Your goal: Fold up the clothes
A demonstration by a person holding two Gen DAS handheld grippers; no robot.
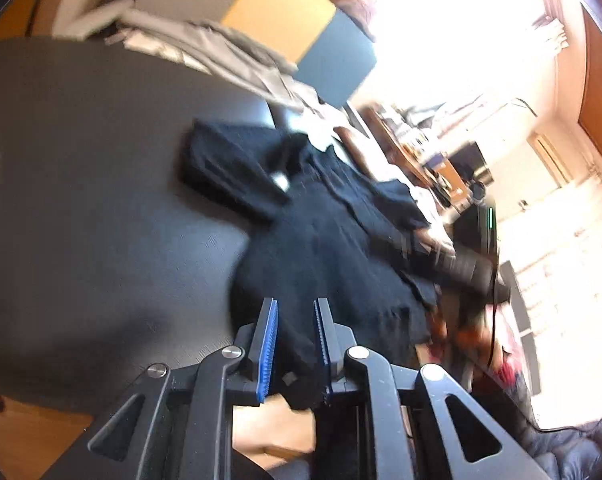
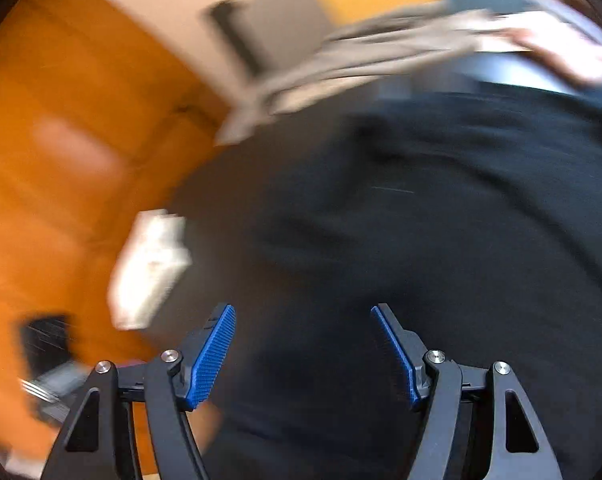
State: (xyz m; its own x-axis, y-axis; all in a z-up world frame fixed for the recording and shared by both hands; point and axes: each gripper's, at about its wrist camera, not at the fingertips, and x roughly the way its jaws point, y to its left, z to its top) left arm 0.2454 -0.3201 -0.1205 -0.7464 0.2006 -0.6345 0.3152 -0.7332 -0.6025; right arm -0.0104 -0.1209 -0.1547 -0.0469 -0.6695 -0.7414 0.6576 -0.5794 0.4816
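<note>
Dark round surface (image 1: 81, 168) is draped with a black garment (image 1: 321, 248), its hem clamped by the left tongs (image 1: 295, 312), while the right tongs (image 2: 303, 316) are held apart.

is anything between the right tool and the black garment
Nothing visible. The right tool is open with only blurred dark cloth or table ahead; the black garment lies beyond. The beige clothes sit farther back, off the path. The left tool already has black fabric between its pads.

Bare desk (image 1: 81, 200) is lying open left of the black garment (image 1: 321, 248); beige clothes (image 1: 221, 52) are crowding its far edge.
</note>
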